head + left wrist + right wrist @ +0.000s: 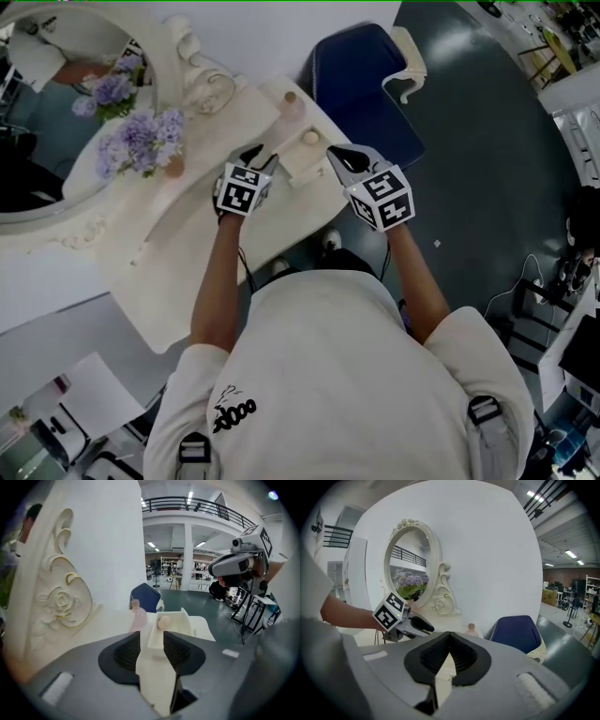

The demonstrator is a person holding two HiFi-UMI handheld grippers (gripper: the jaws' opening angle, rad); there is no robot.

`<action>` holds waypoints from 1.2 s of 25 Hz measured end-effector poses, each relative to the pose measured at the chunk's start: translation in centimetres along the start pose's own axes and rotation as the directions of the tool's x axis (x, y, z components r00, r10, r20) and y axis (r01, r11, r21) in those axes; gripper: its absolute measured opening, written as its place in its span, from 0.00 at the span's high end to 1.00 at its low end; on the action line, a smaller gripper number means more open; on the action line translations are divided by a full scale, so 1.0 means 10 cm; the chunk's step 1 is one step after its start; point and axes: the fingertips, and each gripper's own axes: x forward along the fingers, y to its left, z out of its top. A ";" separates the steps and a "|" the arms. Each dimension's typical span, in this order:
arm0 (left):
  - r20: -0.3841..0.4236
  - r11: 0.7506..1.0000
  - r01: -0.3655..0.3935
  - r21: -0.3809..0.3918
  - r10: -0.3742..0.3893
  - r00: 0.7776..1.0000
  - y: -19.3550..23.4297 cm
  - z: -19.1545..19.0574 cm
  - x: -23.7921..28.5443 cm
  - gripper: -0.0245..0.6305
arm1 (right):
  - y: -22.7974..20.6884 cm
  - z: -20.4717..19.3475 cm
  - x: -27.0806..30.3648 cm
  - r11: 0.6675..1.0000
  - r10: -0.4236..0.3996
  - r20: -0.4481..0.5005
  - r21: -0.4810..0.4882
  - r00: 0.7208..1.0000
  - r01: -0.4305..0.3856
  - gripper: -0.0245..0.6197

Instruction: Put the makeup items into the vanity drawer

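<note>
Item count: two grippers, one mirror, one bunch of flowers, one pink bottle, one egg-shaped sponge, one drawer, one chair.

1. Far left of both sets of fingers, one oval mirror [56, 112] stands on the white table [187, 272]. One bunch of purple flowers [141, 141] sits in front of it.

2. The left gripper [261, 157] is held over the table. Its fingers [127, 651] are released and stand apart. The left gripper view shows only the drawer and the table top through the gap. Nothing is grasped.

3. One pink bottle [292, 101] stands upright on the table, beyond the left fingers and slightly to their left in the left gripper view [137, 617].

4. One drawer [302, 169] is pulled open. It lies straight ahead of the left fingers and between the two grippers in the head view. Its white wall [185, 620] rises to the right of the gap.

5. One beige egg-shaped sponge [310, 138] sits inside the drawer at its far end, beyond the left fingertips [163, 622] and just right of the bottle.

6. The right gripper [342, 159] is held to the right of the drawer. Its fingers [464, 658] are clenched, tips touching, with nothing between them.

7. One blue chair [361, 84] stands beyond the right fingers, off the table.
</note>
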 end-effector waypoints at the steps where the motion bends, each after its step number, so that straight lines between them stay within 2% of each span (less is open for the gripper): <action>1: -0.003 1.000 -0.009 -0.005 0.009 1.000 0.05 -0.10 -0.10 0.70 | 0.09 0.00 0.01 1.000 0.000 0.002 -0.001 1.000 0.000 0.96; 8: -0.056 0.994 -0.050 -0.097 0.045 0.997 0.24 -0.92 -0.59 0.70 | 0.70 -0.12 0.06 1.000 0.011 -0.014 -0.005 1.000 -0.011 0.96; 13: -0.115 0.988 -0.008 -0.154 -0.010 0.993 0.22 -1.38 -0.66 0.70 | 1.01 -0.17 0.04 1.000 0.003 -0.018 -0.006 1.000 -0.003 0.96; 16: -0.151 0.996 0.009 -0.089 -0.022 0.988 0.22 -1.58 -0.60 0.70 | 1.17 -0.22 0.02 1.000 -0.006 -0.025 -0.020 1.000 0.006 0.96; 19: -0.175 0.998 0.058 -0.027 -0.061 0.983 0.17 -1.72 -0.49 0.70 | 1.27 -0.26 -0.04 0.998 -0.033 -0.043 -0.050 0.999 0.030 0.96; 21: -0.224 0.994 0.104 -0.028 -0.107 0.969 0.11 -1.92 -0.43 0.70 | 1.32 -0.28 -0.08 0.997 -0.054 -0.046 -0.049 0.998 0.051 0.96; 23: -0.261 0.993 0.117 -0.026 -0.120 0.958 0.10 -2.10 -0.39 0.71 | 1.40 -0.33 -0.11 0.997 -0.073 -0.050 -0.039 0.996 0.071 0.96; 28: -0.238 0.989 0.142 -0.045 -0.149 0.960 0.09 -2.19 -0.36 0.77 | 1.57 -0.54 -0.18 0.994 -0.106 -0.070 0.007 0.992 0.107 0.96; 30: -0.235 0.988 0.150 -0.023 -0.151 0.960 0.05 -2.19 -0.36 0.84 | 1.64 -0.63 -0.22 0.993 -0.112 -0.082 0.018 0.990 0.114 0.96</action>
